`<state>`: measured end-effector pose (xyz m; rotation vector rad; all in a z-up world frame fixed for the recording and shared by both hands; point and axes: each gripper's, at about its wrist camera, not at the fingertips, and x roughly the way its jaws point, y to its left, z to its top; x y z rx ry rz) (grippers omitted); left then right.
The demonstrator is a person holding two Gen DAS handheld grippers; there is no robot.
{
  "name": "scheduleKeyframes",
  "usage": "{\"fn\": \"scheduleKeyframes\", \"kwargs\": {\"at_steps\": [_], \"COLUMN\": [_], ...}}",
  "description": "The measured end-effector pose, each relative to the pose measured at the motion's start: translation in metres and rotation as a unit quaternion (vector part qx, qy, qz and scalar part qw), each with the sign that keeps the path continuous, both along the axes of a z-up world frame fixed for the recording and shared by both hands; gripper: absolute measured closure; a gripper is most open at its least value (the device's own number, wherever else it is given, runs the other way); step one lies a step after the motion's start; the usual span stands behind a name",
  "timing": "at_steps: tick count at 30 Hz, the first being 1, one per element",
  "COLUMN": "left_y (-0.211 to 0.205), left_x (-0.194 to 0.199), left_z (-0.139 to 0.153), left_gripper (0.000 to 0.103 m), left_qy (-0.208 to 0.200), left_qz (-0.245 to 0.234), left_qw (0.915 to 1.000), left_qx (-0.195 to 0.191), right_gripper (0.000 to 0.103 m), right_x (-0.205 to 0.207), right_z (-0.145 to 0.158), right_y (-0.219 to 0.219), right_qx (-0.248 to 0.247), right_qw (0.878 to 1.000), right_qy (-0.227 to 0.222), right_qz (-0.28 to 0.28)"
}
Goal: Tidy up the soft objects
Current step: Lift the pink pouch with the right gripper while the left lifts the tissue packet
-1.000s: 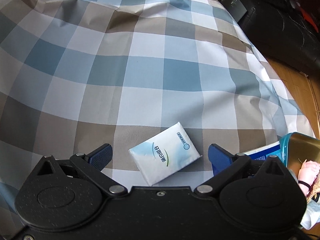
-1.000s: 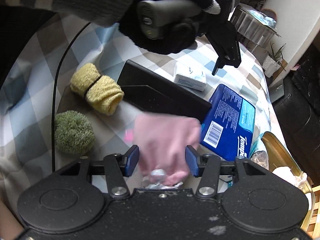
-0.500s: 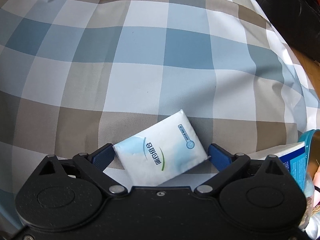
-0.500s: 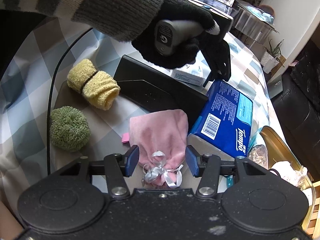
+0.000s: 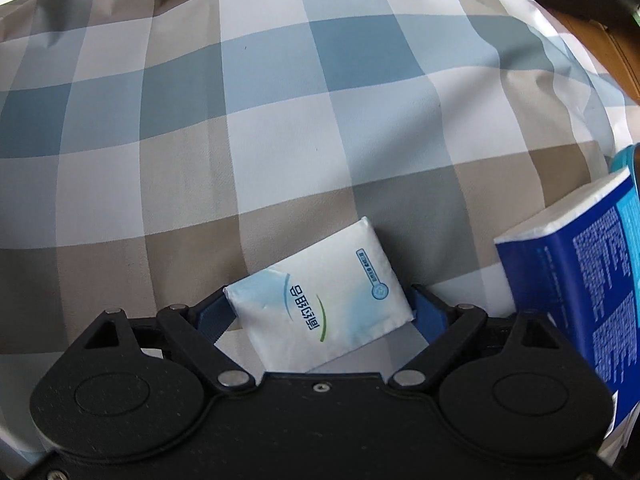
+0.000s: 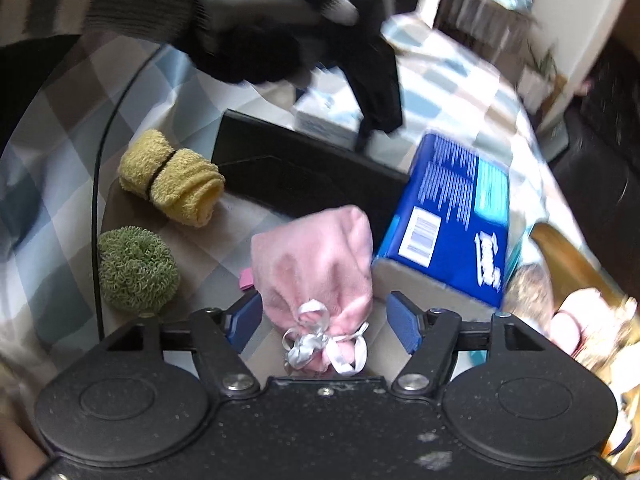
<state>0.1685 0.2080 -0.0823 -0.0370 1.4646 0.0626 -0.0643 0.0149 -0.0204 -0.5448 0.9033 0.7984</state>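
A white pocket tissue pack [image 5: 320, 304] lies askew on the checked tablecloth [image 5: 280, 120]. My left gripper [image 5: 318, 310] points straight down over it, jaws closing, blue pads right at the pack's two corners without squeezing it. In the right wrist view a pink pouch [image 6: 316, 256] tied with a silver ribbon [image 6: 320, 340] lies on the cloth between the jaws of my right gripper [image 6: 324, 322]. Those jaws are opening, with the pads clear of the pouch. A gloved hand [image 6: 280, 52] holds the left gripper over the white pack [image 6: 324, 120].
A rolled yellow towel [image 6: 172, 178] and a green scrubber ball [image 6: 136, 268] lie left of the pouch. A black flat box [image 6: 304, 176] is behind it, a blue tissue package [image 6: 452, 220] to its right. A gold tray [image 6: 572, 256] sits far right. A black cable [image 6: 96, 200] runs down the left.
My left gripper has come down over the white pack and its jaws have narrowed to the pack's corners. My right jaws have spread away from the pink pouch, which now lies still.
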Motion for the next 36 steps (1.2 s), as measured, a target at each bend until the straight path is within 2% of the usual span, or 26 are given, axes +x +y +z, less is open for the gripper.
{"fn": "scheduleKeyframes", "kwargs": {"at_steps": [3,5,12,15,16,17,18,21,25,30,34,36], "left_y": [0.012,0.016,0.007,0.002,0.0,0.0,-0.001,0.006,0.009,0.006,0.002,0.001], "left_x": [0.0,0.0,-0.001,-0.01,-0.011,-0.012,-0.013,-0.028,-0.035,-0.04,-0.044,-0.042], "left_z": [-0.006,-0.01,-0.012,-0.01,-0.011,-0.01,-0.011,-0.014,-0.012,-0.013,-0.011,-0.009], "left_gripper": [0.002,0.002,0.002,0.002,0.002,0.002,0.002,0.002,0.002,0.002,0.002,0.002], "left_qy": [0.007,0.004,-0.008,-0.016,-0.018,-0.022,-0.025,-0.032,-0.037,-0.043,-0.041,-0.036], "left_qz": [0.011,0.02,0.022,0.023,0.023,0.024,0.024,0.024,0.024,0.03,0.035,0.034], "left_qw": [0.9999,0.9997,0.9997,0.9996,0.9995,0.9994,0.9994,0.9992,0.999,0.9986,0.9986,0.9988], "left_qx": [-0.003,-0.014,-0.009,-0.009,-0.009,-0.009,-0.009,-0.008,-0.008,-0.002,0.001,0.003], "right_gripper": [0.035,0.034,0.026,0.019,0.008,0.002,0.0,0.0,0.0,0.0,0.0,0.0], "right_x": [0.013,0.021,0.048,0.042,0.038,0.034,0.029,0.015,0.02,0.013,0.001,-0.001], "right_z": [-0.009,-0.016,-0.044,-0.047,-0.05,-0.053,-0.058,-0.059,-0.06,-0.062,-0.066,-0.066], "right_y": [-0.002,-0.003,-0.006,0.0,0.004,0.007,0.012,0.018,0.019,0.019,0.008,0.007], "right_qx": [0.0,-0.001,0.0,-0.005,-0.011,-0.015,-0.024,-0.03,-0.024,-0.006,0.009,0.012], "right_qw": [0.999,0.997,0.984,0.987,0.989,0.99,0.992,0.996,0.994,0.995,0.997,0.997], "right_qy": [0.041,0.064,0.15,0.132,0.126,0.123,0.116,0.078,0.097,0.076,0.051,0.051], "right_qz": [-0.025,-0.041,-0.097,-0.086,-0.075,-0.062,-0.051,-0.034,-0.046,-0.066,-0.062,-0.064]}}
